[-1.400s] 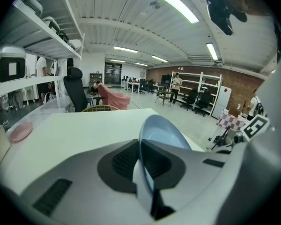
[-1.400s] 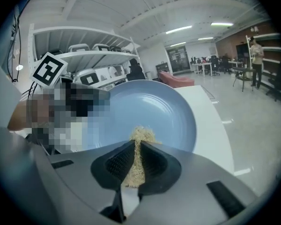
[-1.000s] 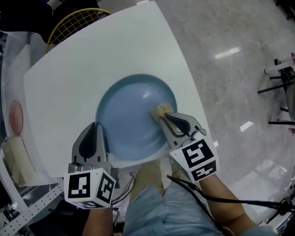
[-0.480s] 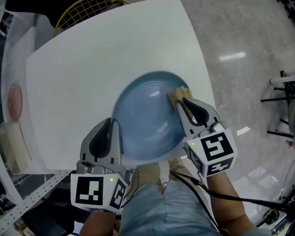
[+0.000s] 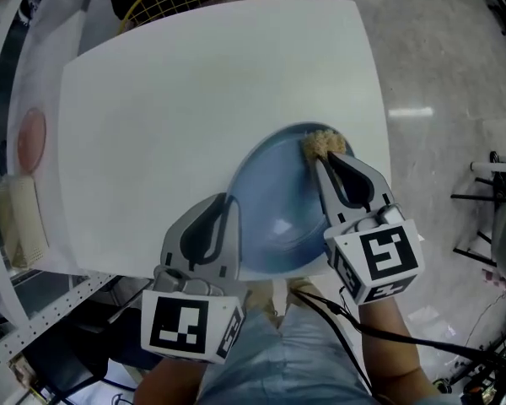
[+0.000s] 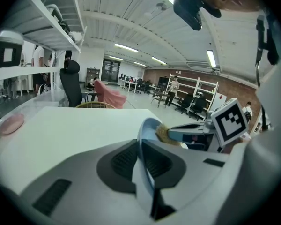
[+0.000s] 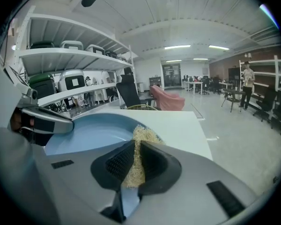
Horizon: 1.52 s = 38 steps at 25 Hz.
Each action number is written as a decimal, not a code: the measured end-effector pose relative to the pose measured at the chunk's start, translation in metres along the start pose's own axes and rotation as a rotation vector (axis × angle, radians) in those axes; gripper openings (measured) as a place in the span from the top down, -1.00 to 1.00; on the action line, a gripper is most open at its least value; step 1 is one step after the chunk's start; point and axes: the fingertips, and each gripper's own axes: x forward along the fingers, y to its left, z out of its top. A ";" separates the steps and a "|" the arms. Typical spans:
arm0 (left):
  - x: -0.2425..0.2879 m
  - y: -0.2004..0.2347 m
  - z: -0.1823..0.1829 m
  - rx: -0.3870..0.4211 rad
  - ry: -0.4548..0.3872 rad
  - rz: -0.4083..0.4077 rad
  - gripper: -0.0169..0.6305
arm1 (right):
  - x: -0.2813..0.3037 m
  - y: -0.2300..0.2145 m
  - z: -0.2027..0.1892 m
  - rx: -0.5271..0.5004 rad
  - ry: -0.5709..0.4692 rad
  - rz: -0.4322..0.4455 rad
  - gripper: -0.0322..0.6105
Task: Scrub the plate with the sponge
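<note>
At the white table's (image 5: 194, 99) near edge, the left gripper (image 5: 226, 202) pinches the blue plate's (image 5: 274, 201) rim to steady it, while the right gripper (image 5: 327, 159), jaws clamped around the straw-coloured scrubbing sponge (image 5: 320, 142), presses it against the far rim.

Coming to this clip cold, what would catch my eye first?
The blue plate at the near right of the white table, with the left gripper shut on its near rim. Next, the right gripper, which clamps a tan fibrous sponge and holds it against the plate's far right edge.
</note>
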 end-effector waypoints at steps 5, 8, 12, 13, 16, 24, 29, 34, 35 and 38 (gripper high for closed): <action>-0.012 0.023 0.001 -0.014 -0.015 0.014 0.87 | 0.016 0.041 0.021 -0.054 -0.028 0.056 0.76; -0.024 0.037 -0.004 -0.025 -0.023 0.020 0.87 | 0.022 0.074 0.029 -0.087 -0.043 0.094 0.76; -0.030 0.046 -0.006 -0.038 -0.031 0.031 0.86 | 0.024 0.103 0.033 -0.124 -0.061 0.147 0.76; -0.029 0.047 -0.005 -0.039 -0.031 0.034 0.86 | 0.024 0.108 0.034 -0.134 -0.065 0.162 0.76; -0.030 0.048 -0.006 -0.041 -0.032 0.040 0.87 | 0.020 0.125 0.034 -0.161 -0.075 0.211 0.76; -0.038 0.046 -0.013 -0.035 -0.026 0.043 0.87 | -0.001 0.160 0.018 -0.173 -0.065 0.304 0.76; -0.040 0.046 -0.015 -0.044 -0.034 0.053 0.87 | -0.015 0.177 0.004 -0.156 -0.060 0.368 0.76; -0.044 0.046 -0.020 -0.045 -0.037 0.059 0.87 | -0.027 0.189 -0.012 -0.130 -0.048 0.407 0.76; -0.045 0.047 -0.021 -0.044 -0.037 0.060 0.87 | -0.030 0.192 -0.015 -0.128 -0.044 0.415 0.76; -0.047 0.047 -0.023 -0.042 -0.040 0.064 0.87 | -0.035 0.197 -0.025 -0.122 -0.027 0.437 0.76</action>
